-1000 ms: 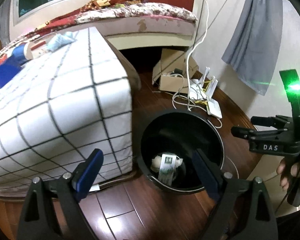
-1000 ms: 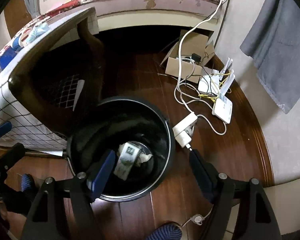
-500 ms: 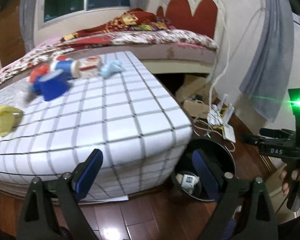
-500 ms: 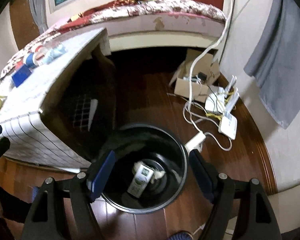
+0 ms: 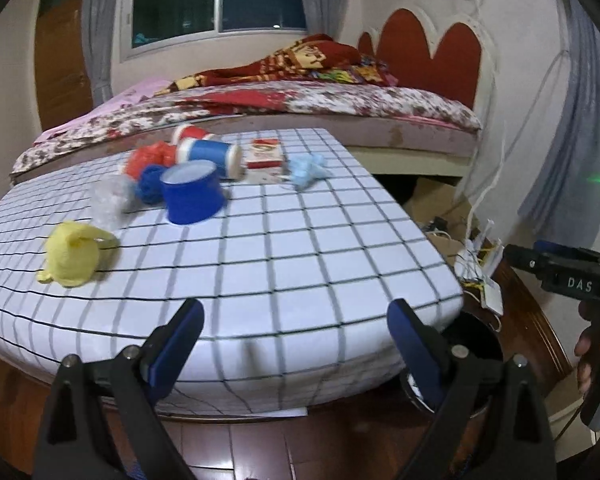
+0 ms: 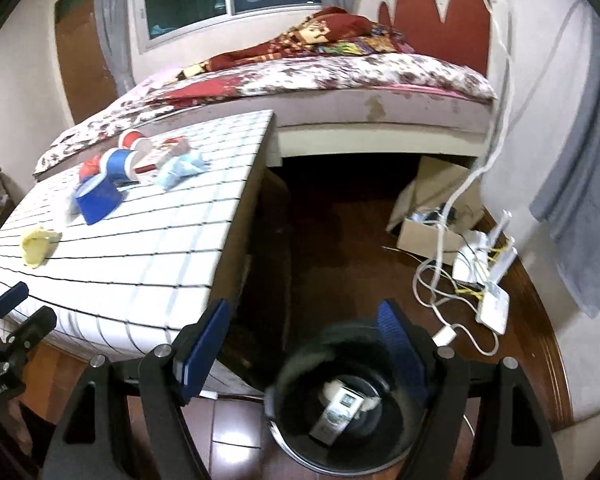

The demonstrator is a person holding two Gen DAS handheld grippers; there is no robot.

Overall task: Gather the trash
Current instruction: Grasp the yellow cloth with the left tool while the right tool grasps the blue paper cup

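On the checked desk [image 5: 284, 256] wait cups, wrappers and a yellow wad [image 5: 74, 254]. Both tools, left tool [image 5: 296, 340] and right tool [image 6: 302, 344], stand apart and empty; next, probably one picks up trash for the bin [image 6: 340, 412].

Empty right hand-held gripper [image 6: 300, 344] gapes above black bin [image 6: 300, 432].

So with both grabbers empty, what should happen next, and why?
Probably reach the left gripper forward to the yellow wad, the nearest trash on the checked table. Both grippers are open and hold nothing, and the black bin already holds some rubbish.
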